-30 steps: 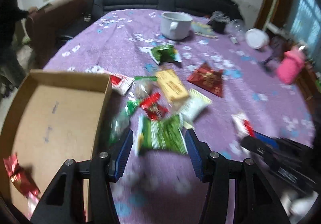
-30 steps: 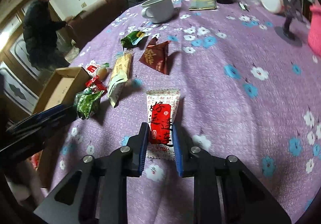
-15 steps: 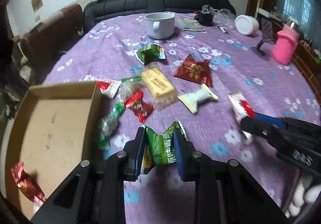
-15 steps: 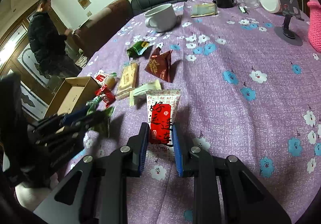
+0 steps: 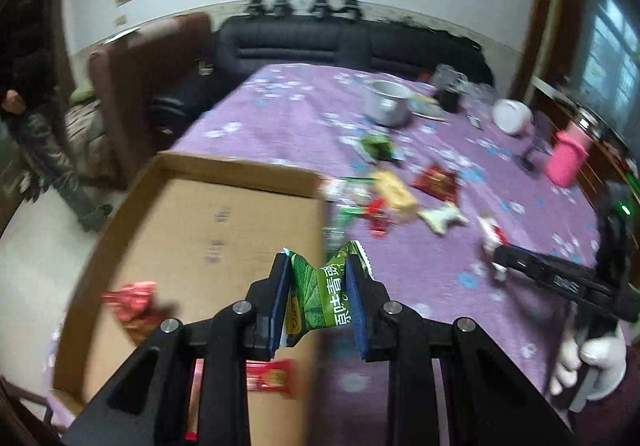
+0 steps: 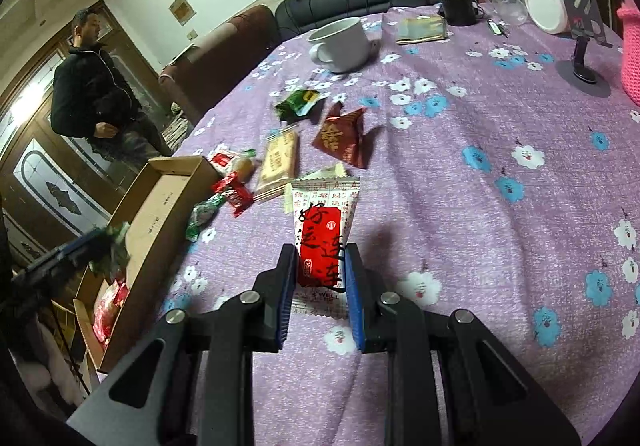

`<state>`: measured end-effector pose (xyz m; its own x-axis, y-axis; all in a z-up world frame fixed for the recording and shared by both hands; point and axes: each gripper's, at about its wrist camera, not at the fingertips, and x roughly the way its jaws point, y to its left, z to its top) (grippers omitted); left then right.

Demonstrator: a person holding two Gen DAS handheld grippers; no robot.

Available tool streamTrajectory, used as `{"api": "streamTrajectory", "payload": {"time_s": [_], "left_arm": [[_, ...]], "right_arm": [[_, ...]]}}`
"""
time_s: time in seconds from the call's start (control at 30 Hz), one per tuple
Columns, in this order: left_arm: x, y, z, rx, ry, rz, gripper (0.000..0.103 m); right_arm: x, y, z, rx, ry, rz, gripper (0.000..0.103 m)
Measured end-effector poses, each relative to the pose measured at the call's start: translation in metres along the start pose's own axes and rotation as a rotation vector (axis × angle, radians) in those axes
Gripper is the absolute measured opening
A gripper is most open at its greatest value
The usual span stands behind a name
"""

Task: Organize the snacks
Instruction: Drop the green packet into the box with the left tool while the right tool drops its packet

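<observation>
Tongs (image 5: 318,298) pinch green packet (image 5: 320,300) above cardboard box (image 5: 240,170) rim

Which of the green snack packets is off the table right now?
The green packet clamped in the left gripper, above the cardboard box's edge. The other green packet lies on the purple cloth near the white mug.

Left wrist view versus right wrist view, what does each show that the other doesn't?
Left wrist only: the green snack packet sharp between the left gripper fingers, and a white-gloved hand. Right wrist only: the red-and-white packet clamped in the right gripper, and a phone stand. Both: cardboard box, white mug, purple tablecloth.
</observation>
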<state>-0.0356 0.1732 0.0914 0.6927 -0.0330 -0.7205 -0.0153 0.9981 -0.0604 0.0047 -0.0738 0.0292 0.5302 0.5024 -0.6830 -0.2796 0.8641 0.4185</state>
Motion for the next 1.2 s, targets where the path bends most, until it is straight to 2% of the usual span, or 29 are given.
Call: {"api": "streamTrajectory", "payload": {"time_s": [0.1,0.27,0.5,0.63,0.67,0.77,0.8,0.83,0.87,0.9,1.0,1.2], "left_arm": [[0.007,0.028,0.002,-0.044,0.009,0.035,0.027],[0.023,0.059,0.001,-0.093,0.023,0.073,0.027],[0.029,0.081,-0.007,-0.132,0.02,0.11,0.03],[0.011,0.084,-0.011,-0.126,-0.034,0.145,0.031],[0.003,0.084,-0.012,-0.122,-0.057,0.161,0.034],[-0.016,0.084,-0.016,-0.131,-0.111,0.203,0.06],[-0.024,0.083,-0.018,-0.137,-0.134,0.22,0.065],[-0.031,0.083,-0.02,-0.14,-0.154,0.233,0.066],[-0.037,0.082,-0.022,-0.138,-0.177,0.253,0.068],[-0.044,0.08,-0.024,-0.134,-0.198,0.279,0.073],[-0.059,0.075,-0.03,-0.127,-0.244,0.312,0.079],[-0.063,0.071,-0.035,-0.121,-0.234,0.324,0.079]], "right_arm": [[0.001,0.015,-0.002,-0.032,0.003,0.006,0.026],[0.009,0.061,-0.004,-0.082,0.048,0.103,0.026],[0.057,0.147,-0.002,-0.194,0.145,0.186,0.026],[0.09,0.177,-0.004,-0.217,0.19,0.213,0.026],[0.098,0.182,-0.005,-0.219,0.2,0.217,0.026],[0.118,0.192,-0.007,-0.221,0.213,0.219,0.029],[0.12,0.194,-0.008,-0.225,0.197,0.21,0.029],[0.119,0.196,-0.007,-0.238,0.177,0.202,0.032],[0.12,0.198,-0.007,-0.251,0.18,0.197,0.038],[0.12,0.198,-0.007,-0.254,0.181,0.199,0.041],[0.115,0.198,-0.009,-0.253,0.162,0.19,0.041],[0.098,0.196,-0.016,-0.234,0.132,0.187,0.041]]}}
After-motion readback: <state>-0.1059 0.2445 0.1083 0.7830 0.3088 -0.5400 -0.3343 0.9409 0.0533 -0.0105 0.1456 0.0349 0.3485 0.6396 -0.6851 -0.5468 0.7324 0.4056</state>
